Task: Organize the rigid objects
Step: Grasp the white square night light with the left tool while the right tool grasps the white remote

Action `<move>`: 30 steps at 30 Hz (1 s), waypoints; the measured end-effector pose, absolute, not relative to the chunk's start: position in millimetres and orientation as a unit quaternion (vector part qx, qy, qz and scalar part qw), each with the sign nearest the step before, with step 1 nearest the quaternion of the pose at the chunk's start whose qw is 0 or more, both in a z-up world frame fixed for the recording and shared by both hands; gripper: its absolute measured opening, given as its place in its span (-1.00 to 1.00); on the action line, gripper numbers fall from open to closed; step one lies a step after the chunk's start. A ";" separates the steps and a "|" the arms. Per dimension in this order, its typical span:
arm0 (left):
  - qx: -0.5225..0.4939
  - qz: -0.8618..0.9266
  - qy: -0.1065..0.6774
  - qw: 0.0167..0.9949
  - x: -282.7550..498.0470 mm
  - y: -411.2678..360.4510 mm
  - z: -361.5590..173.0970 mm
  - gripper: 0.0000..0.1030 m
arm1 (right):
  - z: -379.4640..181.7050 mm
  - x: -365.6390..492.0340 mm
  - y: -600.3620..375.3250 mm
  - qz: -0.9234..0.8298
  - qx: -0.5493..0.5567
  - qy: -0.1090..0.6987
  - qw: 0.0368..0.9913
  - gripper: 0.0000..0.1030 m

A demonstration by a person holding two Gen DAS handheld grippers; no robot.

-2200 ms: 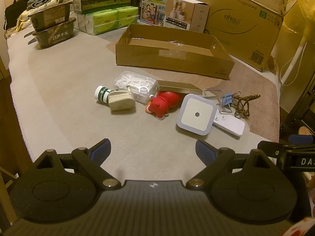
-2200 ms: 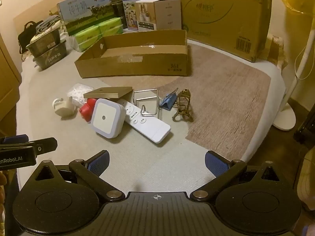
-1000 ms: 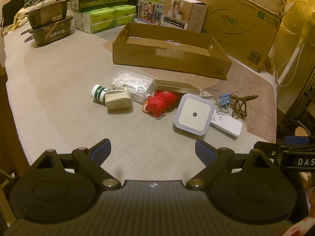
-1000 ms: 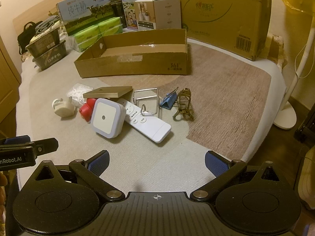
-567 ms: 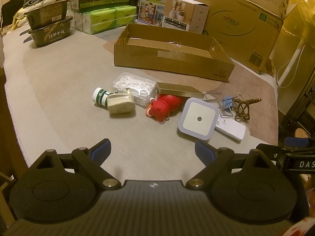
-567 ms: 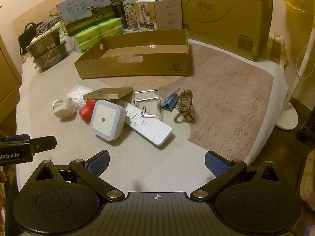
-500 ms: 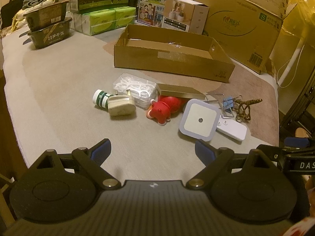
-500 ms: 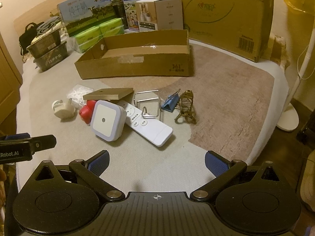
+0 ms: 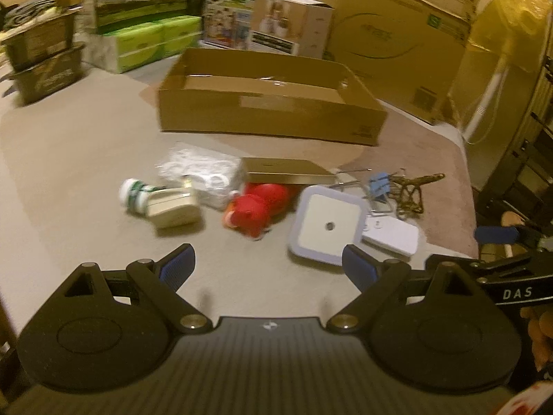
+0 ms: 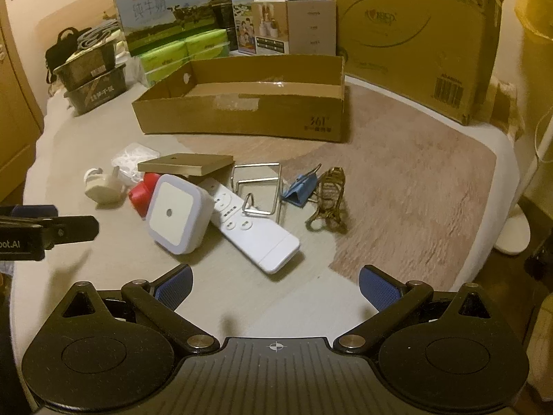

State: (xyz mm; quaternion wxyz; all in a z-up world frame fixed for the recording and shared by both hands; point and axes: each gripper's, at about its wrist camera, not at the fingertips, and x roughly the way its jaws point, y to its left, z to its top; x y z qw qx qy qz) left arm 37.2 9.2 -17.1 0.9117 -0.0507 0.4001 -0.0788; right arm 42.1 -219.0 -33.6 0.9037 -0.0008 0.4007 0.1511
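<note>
A pile of small objects lies on the table before an open shallow cardboard box [image 9: 269, 117] [image 10: 242, 114]. The pile holds a square white night light [image 9: 326, 228] [image 10: 174, 212], a red toy [image 9: 257, 207], a white remote [image 10: 255, 224], a gold flat box [image 9: 287, 171] [image 10: 185, 166], a cream plug [image 9: 172, 207], a blue binder clip [image 10: 300, 188] and a brown hair claw [image 10: 328, 197]. My left gripper [image 9: 268, 269] is open and empty, just short of the red toy and night light. My right gripper [image 10: 274, 285] is open and empty, just short of the remote.
Large cartons [image 10: 414, 34], milk boxes [image 10: 162, 10], green tissue packs [image 9: 148, 45] and dark trays [image 10: 93, 79] line the back. A wire stand [image 10: 257, 186] and a clear bag of white items [image 9: 200, 173] lie in the pile. The table edge falls off at right, by a fan base [image 10: 511, 231].
My left gripper has moved forward and down toward the pile, which looms larger. My right gripper has crept slightly closer to the remote. Both stay open.
</note>
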 end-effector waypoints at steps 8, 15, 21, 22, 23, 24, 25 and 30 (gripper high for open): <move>-0.031 -0.120 0.398 0.909 59.1 -18.4 -32.9 0.61 | -46.6 59.7 -226.2 0.188 -0.020 0.393 0.900 0.69; -0.006 -0.136 0.395 0.908 76.1 -39.1 -46.9 0.52 | -58.8 69.2 -228.4 0.229 -0.045 0.389 0.891 0.59; 0.018 -0.141 0.390 0.910 85.0 -49.3 -53.8 0.22 | -67.2 76.9 -226.3 0.256 -0.059 0.388 0.884 0.51; 0.021 -0.143 0.389 0.910 85.2 -50.0 -53.9 0.22 | -68.1 78.0 -225.5 0.260 -0.062 0.387 0.883 0.49; 0.023 -0.145 0.390 0.909 86.1 -50.0 -53.6 0.21 | -68.6 79.0 -224.2 0.265 -0.065 0.386 0.881 0.47; 0.021 -0.145 0.392 0.908 86.1 -48.3 -53.0 0.21 | -69.0 79.9 -222.6 0.269 -0.068 0.384 0.881 0.46; 0.019 -0.145 0.393 0.908 85.6 -46.9 -51.6 0.21 | -69.4 81.2 -220.8 0.273 -0.072 0.382 0.880 0.43; 0.018 -0.142 0.396 0.907 72.7 -34.3 -43.0 0.21 | -72.9 91.0 -210.0 0.288 -0.095 0.374 0.876 0.27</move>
